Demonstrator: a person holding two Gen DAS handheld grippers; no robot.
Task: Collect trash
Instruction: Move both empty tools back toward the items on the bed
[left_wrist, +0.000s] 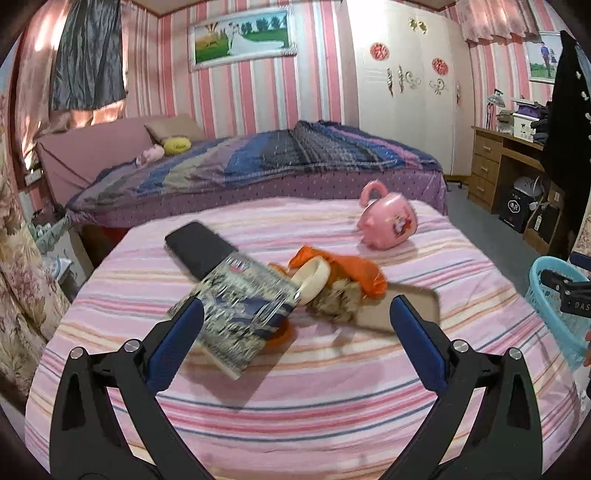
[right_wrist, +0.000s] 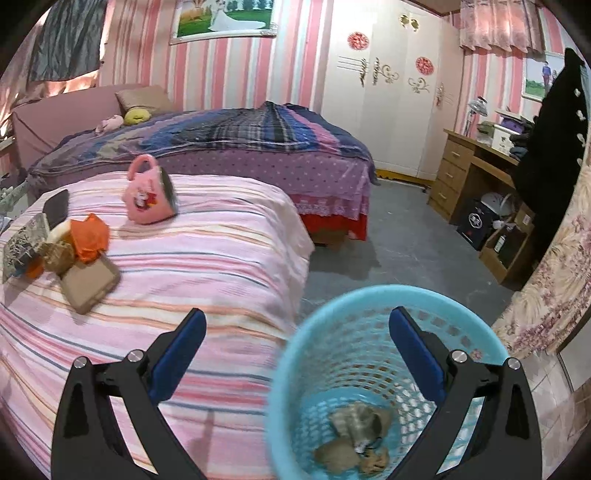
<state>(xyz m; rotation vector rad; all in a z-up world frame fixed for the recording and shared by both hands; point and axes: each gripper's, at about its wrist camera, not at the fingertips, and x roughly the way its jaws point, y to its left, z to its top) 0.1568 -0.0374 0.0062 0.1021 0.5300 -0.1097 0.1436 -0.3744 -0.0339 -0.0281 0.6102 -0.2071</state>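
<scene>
A pile of trash lies on the pink striped bed (left_wrist: 314, 398): a printed grey-blue box (left_wrist: 240, 306), an orange plastic bag (left_wrist: 351, 269), a cream tape ring (left_wrist: 314, 277), a crumpled brown wad (left_wrist: 336, 299) and a tan card (left_wrist: 402, 310). My left gripper (left_wrist: 295, 317) is open and empty, just in front of the pile. My right gripper (right_wrist: 297, 332) is open and empty above the rim of a light blue mesh basket (right_wrist: 332, 314), which holds crumpled brown trash (right_wrist: 358, 435). The pile also shows in the right wrist view (right_wrist: 66, 247).
A pink mug (left_wrist: 388, 221) lies on its side on the bed, and a black flat case (left_wrist: 199, 247) lies behind the box. A second bed (right_wrist: 221, 147), a white wardrobe (right_wrist: 388, 92) and a wooden desk (right_wrist: 469, 166) stand beyond. Grey floor (right_wrist: 399, 236) lies to the right.
</scene>
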